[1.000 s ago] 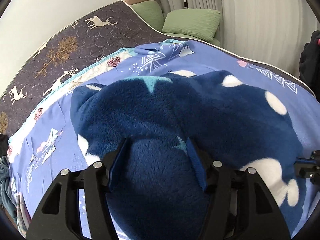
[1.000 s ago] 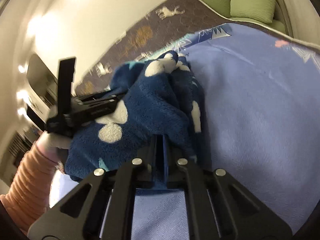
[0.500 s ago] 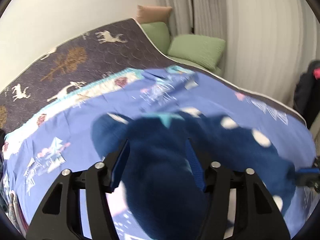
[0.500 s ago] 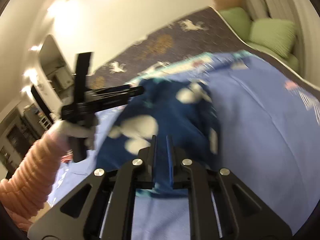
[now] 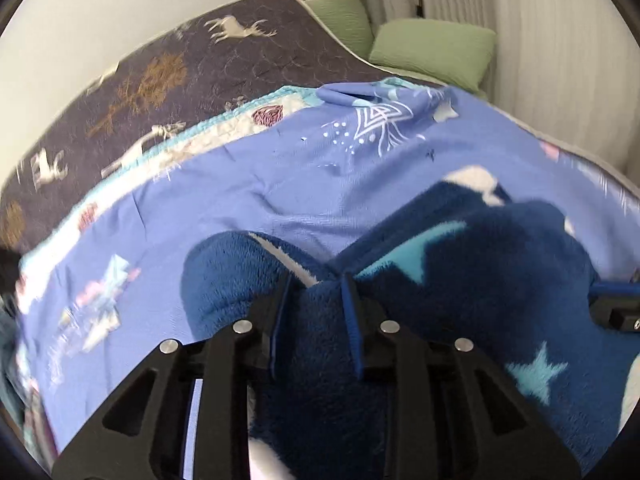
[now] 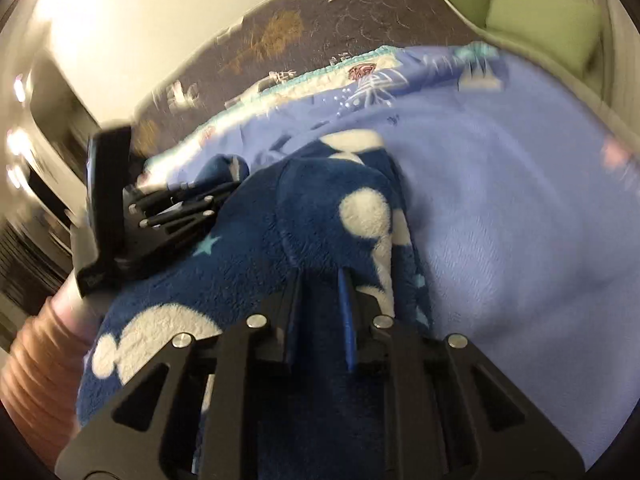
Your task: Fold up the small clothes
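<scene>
A dark blue fleece garment (image 5: pixel 460 280) with white spots and light blue stars lies bunched on the blue bedspread (image 5: pixel 280 184). My left gripper (image 5: pixel 314 280) is shut on a thick fold of the fleece garment, which fills the space between the jaws. My right gripper (image 6: pixel 320 276) is shut on another fold of the fleece garment (image 6: pixel 320 216). In the right wrist view the left gripper (image 6: pixel 180 208) shows at the garment's left edge, held by a hand in a pink sleeve.
The bed carries a dark quilt with deer (image 5: pixel 160 72) behind the bedspread. Green cushions (image 5: pixel 432 48) and a tan one lie at the far corner by a white curtain. Dark furniture (image 6: pixel 36 160) stands at the left.
Both grippers have swung with the garment held; the fleece is now gathered into a narrower bundle. The left jaws have closed in on a thinner fold, and the right jaws stand a little wider.
</scene>
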A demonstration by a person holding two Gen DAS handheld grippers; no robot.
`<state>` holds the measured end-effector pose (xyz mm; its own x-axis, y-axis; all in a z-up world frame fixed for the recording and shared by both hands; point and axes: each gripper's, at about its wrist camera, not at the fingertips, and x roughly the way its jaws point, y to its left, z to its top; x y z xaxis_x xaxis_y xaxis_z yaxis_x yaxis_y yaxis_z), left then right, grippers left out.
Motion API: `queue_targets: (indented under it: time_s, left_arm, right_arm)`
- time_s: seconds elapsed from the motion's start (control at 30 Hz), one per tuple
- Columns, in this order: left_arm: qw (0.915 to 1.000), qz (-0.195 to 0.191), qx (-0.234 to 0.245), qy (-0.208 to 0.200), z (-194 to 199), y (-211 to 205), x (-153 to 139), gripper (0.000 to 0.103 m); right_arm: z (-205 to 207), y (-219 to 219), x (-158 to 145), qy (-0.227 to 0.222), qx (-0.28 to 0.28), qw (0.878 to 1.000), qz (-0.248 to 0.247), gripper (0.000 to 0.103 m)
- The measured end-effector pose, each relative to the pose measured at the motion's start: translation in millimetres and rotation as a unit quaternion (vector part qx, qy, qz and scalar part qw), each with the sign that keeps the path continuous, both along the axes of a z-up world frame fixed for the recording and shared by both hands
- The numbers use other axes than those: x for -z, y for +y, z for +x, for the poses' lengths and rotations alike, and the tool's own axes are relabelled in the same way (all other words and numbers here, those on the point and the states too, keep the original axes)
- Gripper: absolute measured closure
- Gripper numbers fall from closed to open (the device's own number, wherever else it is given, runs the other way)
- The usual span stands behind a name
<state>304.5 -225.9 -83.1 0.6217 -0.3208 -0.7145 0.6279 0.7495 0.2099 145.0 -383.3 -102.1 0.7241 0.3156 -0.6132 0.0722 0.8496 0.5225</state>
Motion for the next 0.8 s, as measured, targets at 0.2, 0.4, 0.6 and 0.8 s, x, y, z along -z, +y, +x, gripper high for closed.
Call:
queue_targets:
  time_s: [0.2, 0.4, 0.6, 0.8]
  left_arm:
    - [0.9999, 0.007, 0.012, -0.006, -1.9, 1.6, -4.3, 0.076]
    - [0.9976, -0.026, 0.016, -0.063, -15.7, 17.3, -54.7, 0.069]
    - [0.9967, -0.065, -0.048, -0.006, 19.8, 35.6, -49.8, 0.069]
    - [0.9981, 0.024, -0.051, -0.025, 14.0, 9.3, -1.0, 0.069]
  right_arm:
    - [-9.6, 13.3, -11.1, -0.013, -0.001, 0.999, -0.050, 0.086]
    - [-14.8, 2.2, -47.6, -0.010, -0.003, 0.999, -0.041, 0.079]
    - [12.0, 3.5, -76.0, -0.022, 0.015, 0.998, -0.065, 0.077]
    - [38.6, 1.6, -6.2, 0.053, 0.013, 0.997, -0.054, 0.077]
